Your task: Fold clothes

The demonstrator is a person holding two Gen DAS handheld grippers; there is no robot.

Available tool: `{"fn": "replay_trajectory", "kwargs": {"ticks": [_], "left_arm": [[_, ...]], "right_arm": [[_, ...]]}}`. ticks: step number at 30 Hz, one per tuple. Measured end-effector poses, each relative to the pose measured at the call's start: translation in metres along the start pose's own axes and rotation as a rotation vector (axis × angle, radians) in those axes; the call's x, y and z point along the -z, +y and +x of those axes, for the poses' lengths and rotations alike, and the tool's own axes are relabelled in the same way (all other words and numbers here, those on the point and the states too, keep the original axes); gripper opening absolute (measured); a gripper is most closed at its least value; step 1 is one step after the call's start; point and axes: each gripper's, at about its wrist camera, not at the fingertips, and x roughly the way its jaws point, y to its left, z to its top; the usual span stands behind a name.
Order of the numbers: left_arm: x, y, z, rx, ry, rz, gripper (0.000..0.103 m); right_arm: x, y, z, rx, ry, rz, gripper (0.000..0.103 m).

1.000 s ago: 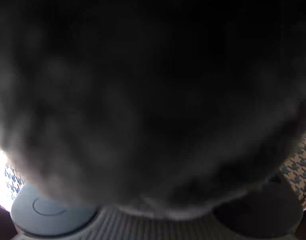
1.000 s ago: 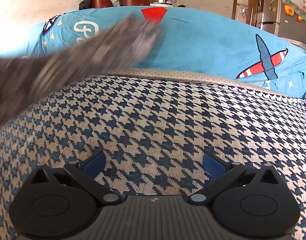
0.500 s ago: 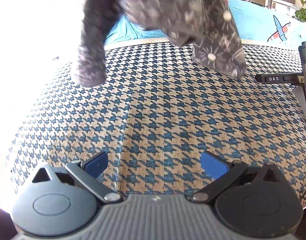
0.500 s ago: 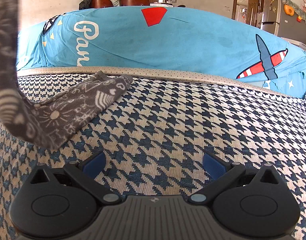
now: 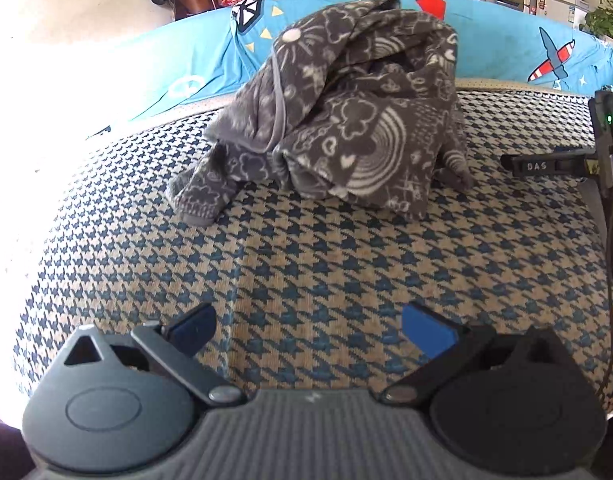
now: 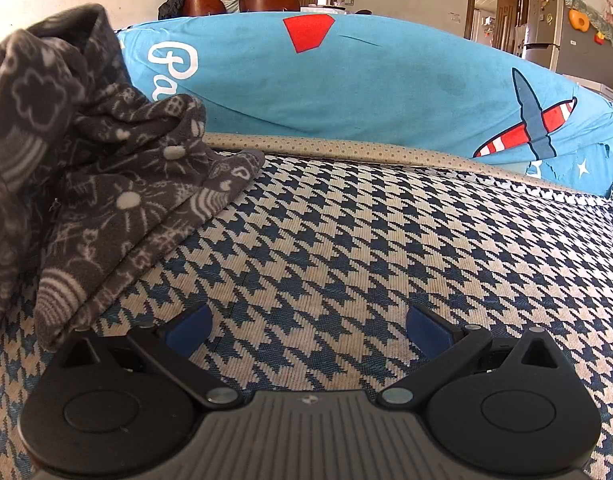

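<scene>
garment bunched in heap on sofa | left gripper, right gripper agape, empty | next likely: spread flat

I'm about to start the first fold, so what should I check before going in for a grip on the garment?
1. Left gripper open and empty: ok.
2. Right gripper open and empty: ok.
3. Garment at rest on the cushion: ok.
4. Garment spread flat for folding: not ok, bunched in a heap.
5. A cuff exposed to grab: ok.
6. Which way the garment faces: cannot tell.
</scene>
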Motion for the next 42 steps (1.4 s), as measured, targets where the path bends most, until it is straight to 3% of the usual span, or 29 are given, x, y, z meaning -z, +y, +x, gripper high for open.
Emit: {"fn": "replay_trajectory", "kwargs": {"ticks": [7,13,22,32,42], "left_arm": [[-0.025,-0.005,0.0,-0.016,-0.008,0.066,0.103],[-0.055,-0.013,0.018,0.034,0.021,0.105,0.103],[-0.094,-0.024,0.053,0.002,0.019,0.076,0.103],[-0.088,-0.043,0.088,-0.022,0.074,0.083,0.103],[-0.086,-0.049,0.102,-0.055,0.078,0.069,0.103]], "right_arm": [[0.0,0.002,0.002,0.0,0.0,0.0,0.103],[0.0,0.002,0.002,0.0,0.0,0.0,0.103],[-0.001,0.002,0.002,-0.001,0.001,0.001,0.103],[-0.001,0.002,0.002,-0.001,0.001,0.002,0.103],[-0.002,0.002,0.002,-0.001,0.001,0.002,0.103]]}}
